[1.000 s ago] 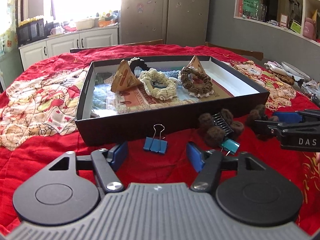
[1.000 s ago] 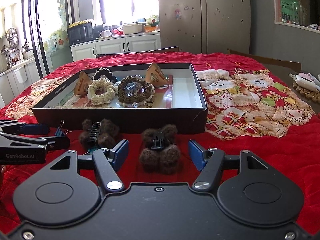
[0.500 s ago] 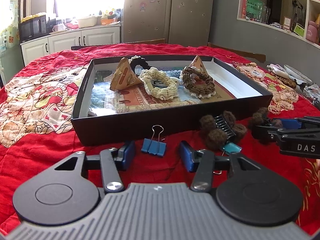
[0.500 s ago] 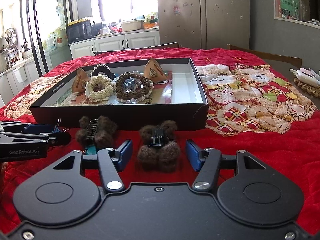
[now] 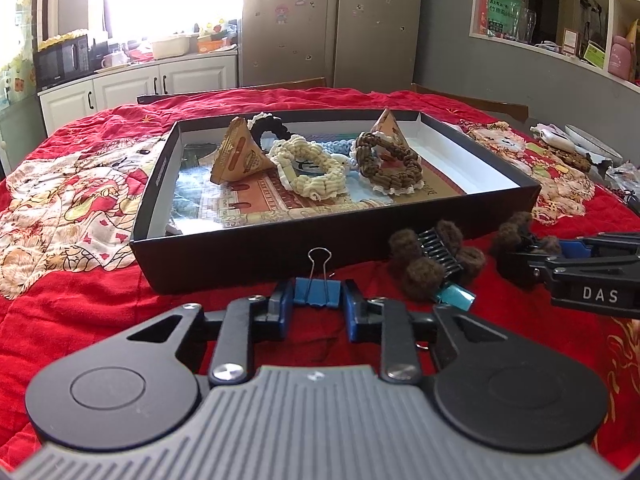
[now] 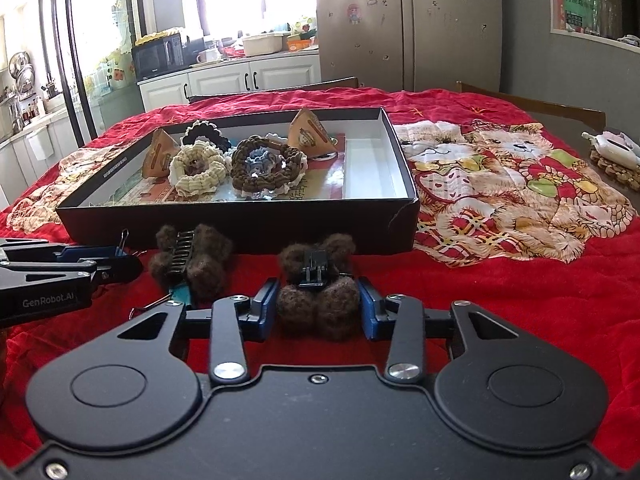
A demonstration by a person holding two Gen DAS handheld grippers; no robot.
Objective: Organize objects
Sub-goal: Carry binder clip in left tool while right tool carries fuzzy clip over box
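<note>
Item 1, left tool (image 5: 317,302): its jaws have just been closing and now pinch the blue binder clip (image 5: 317,295) by its body, low on the red cloth of the tabletop (image 6: 500,300), just in front of the box.
Risk, as we judge it: the clip is narrow and its sides smooth; it may squirt out or twist on the lift, or the wire handle catch the box wall.

Item 2, right tool (image 6: 318,306): jaws likewise just closing, pads now against the brown plush hair claw (image 6: 318,294).
Risk: plush compresses, so the hold may be softer than it looks.

Item 3, second brown plush hair claw (image 6: 191,262): loose between the tools, over a teal binder clip (image 5: 456,295); either tool could nudge it.

Item 4, black shallow box (image 5: 248,254): holds a cream scrunchie (image 5: 310,170), brown scrunchie (image 5: 390,164), black scrunchie (image 5: 274,128) and two tan pyramid packets (image 5: 236,154). Its right end is bare.
</note>
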